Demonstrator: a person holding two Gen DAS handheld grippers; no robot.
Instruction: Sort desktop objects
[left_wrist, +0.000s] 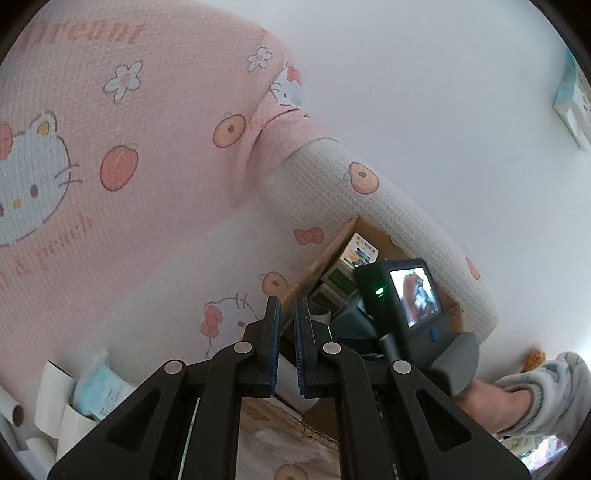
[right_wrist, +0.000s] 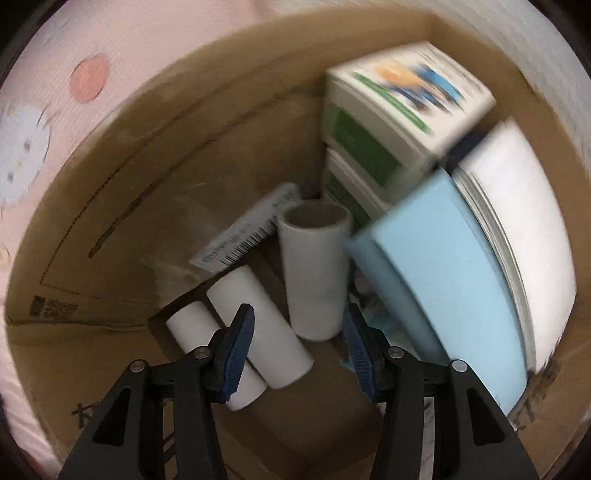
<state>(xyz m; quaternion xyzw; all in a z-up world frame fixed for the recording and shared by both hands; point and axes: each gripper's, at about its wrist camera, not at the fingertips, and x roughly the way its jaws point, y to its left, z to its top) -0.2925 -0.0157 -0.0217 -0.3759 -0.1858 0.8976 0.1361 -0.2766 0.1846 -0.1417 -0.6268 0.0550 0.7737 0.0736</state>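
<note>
My right gripper (right_wrist: 299, 332) is open and empty, inside a brown cardboard box (right_wrist: 122, 206). An upright white paper tube (right_wrist: 314, 273) stands just ahead between the jaws, untouched. Two more white tubes (right_wrist: 258, 321) lie flat at the left finger. A light blue book (right_wrist: 436, 273) and a white book (right_wrist: 524, 236) lean at the right; stacked green-and-white boxes (right_wrist: 373, 129) stand behind. My left gripper (left_wrist: 287, 332) is nearly shut and empty, held up beside the box (left_wrist: 325, 258). The right gripper's camera body (left_wrist: 406, 295) shows there.
A pink cartoon-cat cloth (left_wrist: 110, 147) covers the surface around the box. Several white tubes (left_wrist: 51, 398) and a pale blue packet (left_wrist: 99, 391) lie at lower left of the left wrist view. A barcode label (right_wrist: 243, 232) lies inside the box. A slippered foot (left_wrist: 532, 391) is at right.
</note>
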